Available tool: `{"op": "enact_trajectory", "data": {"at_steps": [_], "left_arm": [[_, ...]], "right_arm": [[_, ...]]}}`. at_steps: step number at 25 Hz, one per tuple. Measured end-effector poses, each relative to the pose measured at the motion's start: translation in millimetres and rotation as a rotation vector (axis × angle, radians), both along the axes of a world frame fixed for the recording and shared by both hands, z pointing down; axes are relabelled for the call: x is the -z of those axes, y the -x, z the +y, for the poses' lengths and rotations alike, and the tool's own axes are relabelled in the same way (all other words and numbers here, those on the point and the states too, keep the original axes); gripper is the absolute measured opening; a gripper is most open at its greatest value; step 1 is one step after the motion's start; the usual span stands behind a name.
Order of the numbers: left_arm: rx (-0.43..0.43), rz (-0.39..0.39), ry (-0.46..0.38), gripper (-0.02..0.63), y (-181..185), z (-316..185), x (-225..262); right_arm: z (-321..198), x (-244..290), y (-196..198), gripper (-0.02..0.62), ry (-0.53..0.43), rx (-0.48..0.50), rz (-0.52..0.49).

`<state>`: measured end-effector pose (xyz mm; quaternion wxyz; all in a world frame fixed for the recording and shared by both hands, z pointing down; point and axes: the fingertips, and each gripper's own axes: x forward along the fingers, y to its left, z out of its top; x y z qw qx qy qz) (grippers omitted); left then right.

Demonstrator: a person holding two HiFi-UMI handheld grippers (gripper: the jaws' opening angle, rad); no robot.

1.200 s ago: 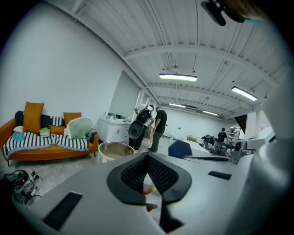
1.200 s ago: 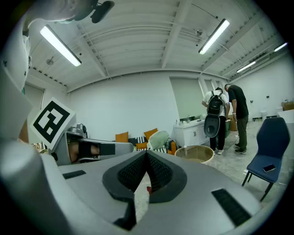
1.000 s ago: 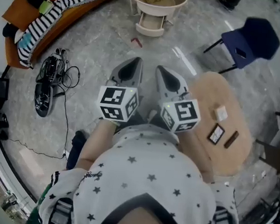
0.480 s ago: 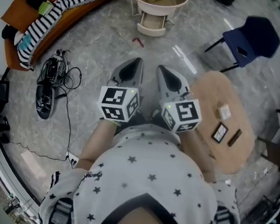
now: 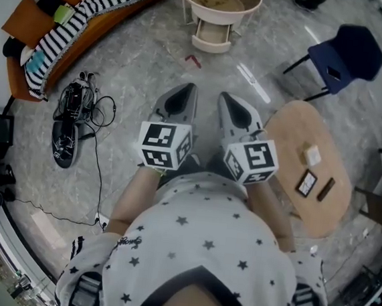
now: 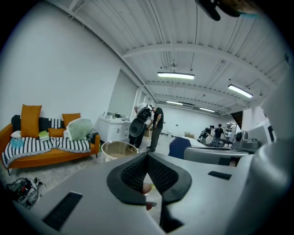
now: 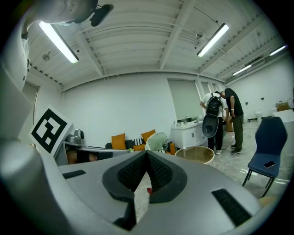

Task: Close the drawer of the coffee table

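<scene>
The round cream coffee table [image 5: 219, 2] stands on the floor at the top of the head view, some way ahead of me. Its drawer [image 5: 211, 34] is pulled out towards me. My left gripper [image 5: 183, 90] and right gripper [image 5: 225, 98] are held side by side in front of my body, pointing at the table, well short of it. Both are shut with nothing between the jaws. The table's rim also shows in the left gripper view [image 6: 118, 148], beyond the left gripper [image 6: 147, 157], and in the right gripper view [image 7: 195, 153], beyond the right gripper [image 7: 146, 154].
An orange sofa [image 5: 70, 16] with a striped blanket lies at the upper left. Shoes and cables [image 5: 70, 120] are on the floor to the left. A blue chair [image 5: 345, 53] and an oval wooden table [image 5: 304, 166] stand to the right. A small red object [image 5: 193, 60] lies before the drawer.
The coffee table, the floor clutter and the furniture have slid slightly down the head view as I move forward. Both grippers stay shut and side by side.
</scene>
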<state>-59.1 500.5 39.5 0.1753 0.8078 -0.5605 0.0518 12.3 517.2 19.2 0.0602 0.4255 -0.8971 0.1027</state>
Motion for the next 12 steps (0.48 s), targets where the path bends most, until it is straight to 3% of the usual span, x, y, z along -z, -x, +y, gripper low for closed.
{"op": "enact_trajectory", "data": {"at_steps": [12], "left_arm": [[-0.002, 0.018, 0.013, 0.009, 18, -16, -8]], "right_arm": [[-11, -7, 13, 0.006, 0.014, -0.007, 0.008]]}}
